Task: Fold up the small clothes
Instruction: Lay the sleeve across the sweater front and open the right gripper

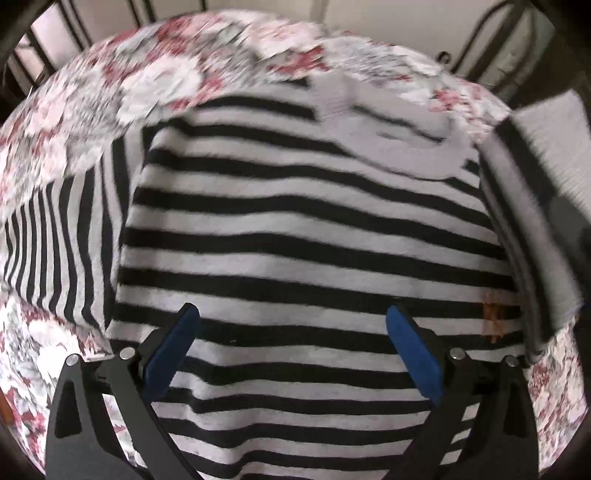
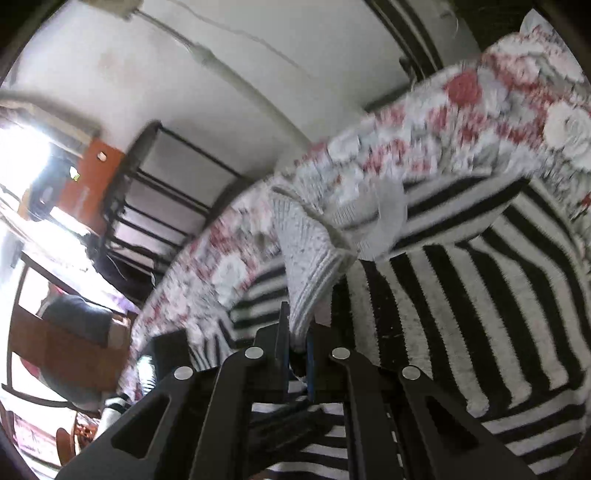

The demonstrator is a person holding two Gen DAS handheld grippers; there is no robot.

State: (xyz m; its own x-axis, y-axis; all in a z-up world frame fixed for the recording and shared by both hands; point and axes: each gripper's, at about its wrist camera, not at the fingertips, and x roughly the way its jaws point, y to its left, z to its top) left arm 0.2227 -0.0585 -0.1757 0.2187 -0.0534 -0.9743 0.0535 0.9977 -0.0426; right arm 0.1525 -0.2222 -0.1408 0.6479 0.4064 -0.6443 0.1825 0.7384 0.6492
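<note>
A black-and-white striped sweater (image 1: pixel 295 229) lies spread flat on a bed covered by a floral sheet (image 1: pixel 110 85), its neck pointing away toward the metal bed frame (image 1: pixel 495 33). One sleeve (image 1: pixel 55 240) lies out flat to the left of the body, stripes running the other way. Near the right hem there is a small orange-brown stain (image 1: pixel 493 314).

The left gripper (image 1: pixel 291 343) hangs over the lower body of the sweater, pointing almost straight down, its blue-padded fingers (image 1: pixel 173 347) released and wide apart with nothing between them.

The right gripper (image 2: pixel 295 350) has its fingers clenched on the ribbed grey cuff (image 2: pixel 310 266) of the other sleeve, and the cuff stands lifted up off the sweater's body, hanging up and out from the pinch. In the left view that raised sleeve shows at the right edge, blurred. Beyond the bed are a white wall (image 2: pixel 184 74) and an orange box (image 2: pixel 92 177) by a bright window.
</note>
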